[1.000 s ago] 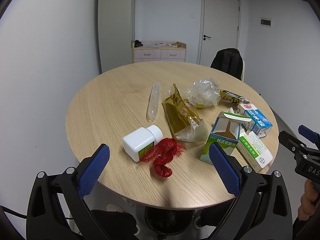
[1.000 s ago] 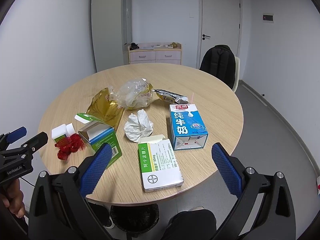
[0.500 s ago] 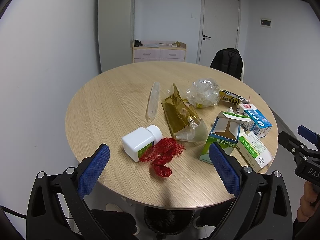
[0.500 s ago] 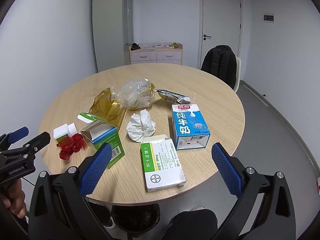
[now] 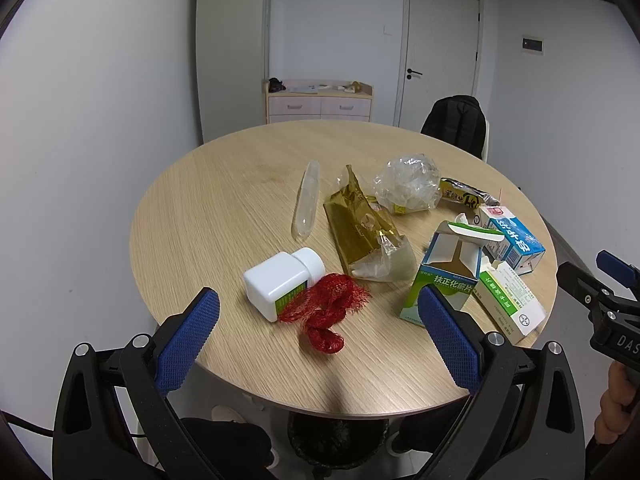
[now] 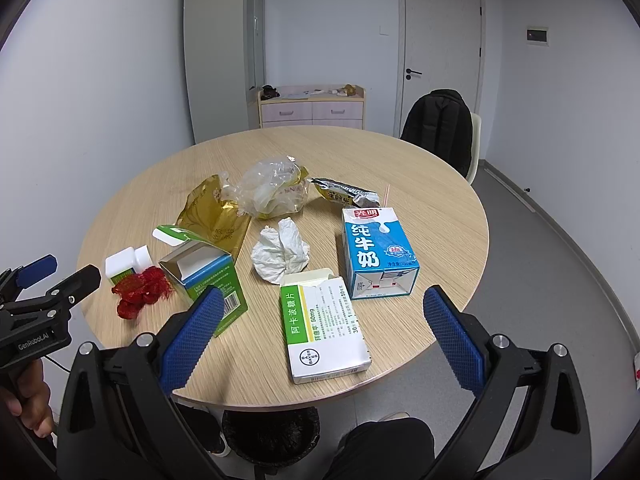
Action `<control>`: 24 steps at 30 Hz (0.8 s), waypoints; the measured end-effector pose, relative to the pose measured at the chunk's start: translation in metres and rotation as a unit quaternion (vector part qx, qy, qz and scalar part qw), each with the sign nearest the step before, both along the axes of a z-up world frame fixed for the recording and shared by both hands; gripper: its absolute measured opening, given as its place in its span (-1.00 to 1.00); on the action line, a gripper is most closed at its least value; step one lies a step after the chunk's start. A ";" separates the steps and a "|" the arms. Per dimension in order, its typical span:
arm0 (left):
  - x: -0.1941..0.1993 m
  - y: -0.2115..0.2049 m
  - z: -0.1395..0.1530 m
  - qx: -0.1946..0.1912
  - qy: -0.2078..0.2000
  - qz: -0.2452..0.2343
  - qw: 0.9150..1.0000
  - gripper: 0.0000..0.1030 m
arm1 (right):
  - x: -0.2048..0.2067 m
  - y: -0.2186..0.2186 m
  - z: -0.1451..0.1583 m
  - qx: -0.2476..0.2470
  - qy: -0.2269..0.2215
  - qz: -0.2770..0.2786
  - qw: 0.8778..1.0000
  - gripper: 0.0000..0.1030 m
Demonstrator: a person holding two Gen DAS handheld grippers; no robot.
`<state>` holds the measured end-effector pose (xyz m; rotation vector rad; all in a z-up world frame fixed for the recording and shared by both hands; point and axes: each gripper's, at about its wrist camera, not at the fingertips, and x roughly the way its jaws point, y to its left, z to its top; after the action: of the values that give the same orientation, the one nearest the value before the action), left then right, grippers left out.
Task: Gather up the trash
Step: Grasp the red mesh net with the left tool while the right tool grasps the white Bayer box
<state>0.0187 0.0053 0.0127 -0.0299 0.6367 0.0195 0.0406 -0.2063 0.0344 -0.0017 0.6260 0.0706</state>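
Trash lies scattered on a round wooden table (image 5: 224,208). Nearest my left gripper (image 5: 318,344) are a red mesh net (image 5: 326,312) and a white pill bottle (image 5: 280,278); the gripper is open above the table's near edge. Behind them lie a gold foil bag (image 5: 360,232), a clear tube wrapper (image 5: 306,200) and a crumpled clear bag (image 5: 406,182). My right gripper (image 6: 324,340) is open over a white-green medicine box (image 6: 322,328). A blue milk carton (image 6: 378,256), a crumpled tissue (image 6: 282,250) and an open green box (image 6: 204,270) lie beyond.
A black-lined bin (image 6: 270,434) stands under the table's near edge. A chair with a black jacket (image 6: 438,128) sits at the far side. A pink drawer unit (image 6: 312,108) and a door (image 6: 440,48) are against the back wall. A snack wrapper (image 6: 344,196) lies mid-table.
Both grippers have shifted only slightly; the right view has edged a little closer to the table. Nothing on the table has moved.
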 end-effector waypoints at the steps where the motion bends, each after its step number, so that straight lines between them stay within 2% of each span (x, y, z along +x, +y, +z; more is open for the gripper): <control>1: 0.000 0.000 0.000 0.000 0.000 0.000 1.000 0.89 | 0.000 0.000 0.000 0.000 0.000 0.000 1.000 0.86; 13: 0.008 0.001 -0.005 0.000 0.009 0.001 1.000 0.89 | 0.003 0.000 -0.002 -0.007 -0.001 0.001 1.000 0.86; 18: 0.031 0.013 -0.022 -0.003 0.030 0.009 1.000 0.88 | 0.023 0.001 -0.021 -0.008 0.019 0.007 1.000 0.85; 24: 0.059 0.025 -0.048 -0.010 0.055 0.002 0.998 0.86 | 0.046 0.002 -0.049 -0.019 0.052 0.002 0.998 0.74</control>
<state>0.0775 0.0298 -0.0354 -0.0499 0.7461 0.0188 0.0865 -0.2040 -0.0149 -0.0354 0.7309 0.0632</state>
